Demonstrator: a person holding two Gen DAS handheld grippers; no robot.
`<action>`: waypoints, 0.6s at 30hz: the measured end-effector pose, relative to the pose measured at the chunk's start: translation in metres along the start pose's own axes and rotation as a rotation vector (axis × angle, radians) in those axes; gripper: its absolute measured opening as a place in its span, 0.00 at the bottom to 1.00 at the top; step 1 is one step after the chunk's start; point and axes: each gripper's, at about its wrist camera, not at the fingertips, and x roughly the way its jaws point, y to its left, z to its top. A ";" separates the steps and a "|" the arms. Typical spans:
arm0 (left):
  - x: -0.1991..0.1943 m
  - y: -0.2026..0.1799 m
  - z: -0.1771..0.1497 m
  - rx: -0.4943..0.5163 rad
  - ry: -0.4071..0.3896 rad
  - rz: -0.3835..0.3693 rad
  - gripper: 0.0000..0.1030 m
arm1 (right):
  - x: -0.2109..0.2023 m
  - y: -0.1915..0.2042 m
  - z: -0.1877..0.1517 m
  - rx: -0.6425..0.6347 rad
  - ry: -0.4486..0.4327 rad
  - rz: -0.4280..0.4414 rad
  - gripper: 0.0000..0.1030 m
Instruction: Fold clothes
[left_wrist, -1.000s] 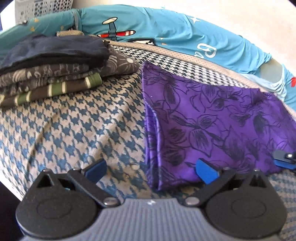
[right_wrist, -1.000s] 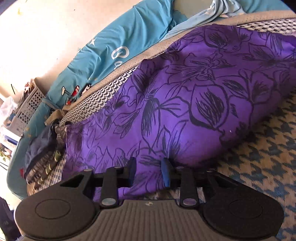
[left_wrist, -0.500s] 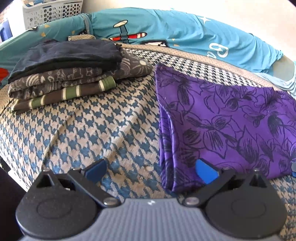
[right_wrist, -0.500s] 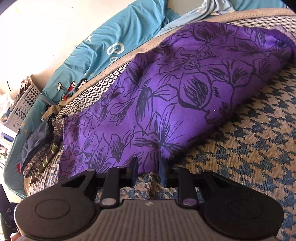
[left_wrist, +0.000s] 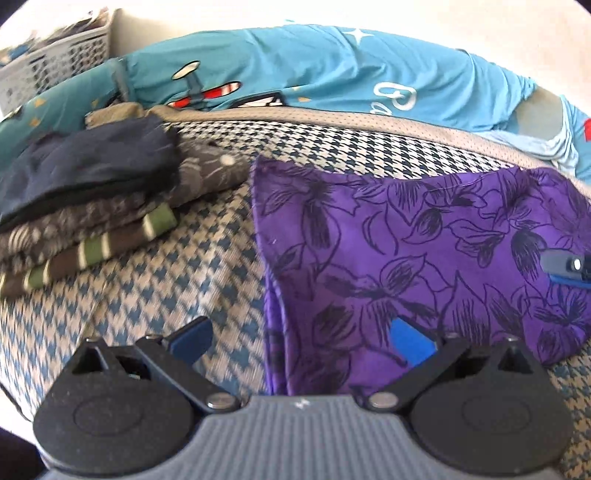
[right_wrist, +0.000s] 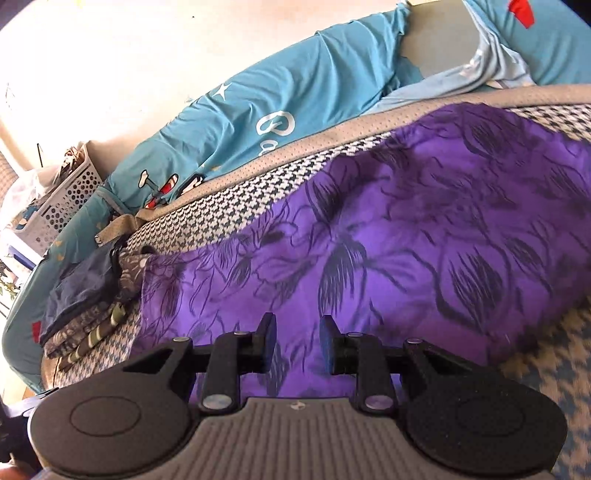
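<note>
right wrist view blurs the purple garment (right_wrist: 424, 236).

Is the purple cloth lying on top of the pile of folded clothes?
No, the purple cloth lies flat on the bed beside the pile, not touching it.

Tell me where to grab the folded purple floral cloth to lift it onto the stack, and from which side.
Take the purple floral cloth at its folded left edge, where the layers stack into one thick lip on the houndstooth cover. Come in low from the near side with the open left hand-held gripper, which already straddles that edge. One finger probably has to slide under the lip to catch every layer.
</note>
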 end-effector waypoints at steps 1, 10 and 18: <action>0.003 0.000 0.004 0.012 0.005 -0.004 1.00 | 0.003 0.000 0.004 0.000 -0.006 -0.001 0.23; 0.028 0.010 0.013 -0.051 0.023 -0.016 1.00 | 0.035 0.001 0.035 0.033 -0.047 0.015 0.23; 0.041 0.012 0.019 -0.089 0.041 -0.034 1.00 | 0.065 -0.007 0.054 0.020 -0.060 -0.003 0.23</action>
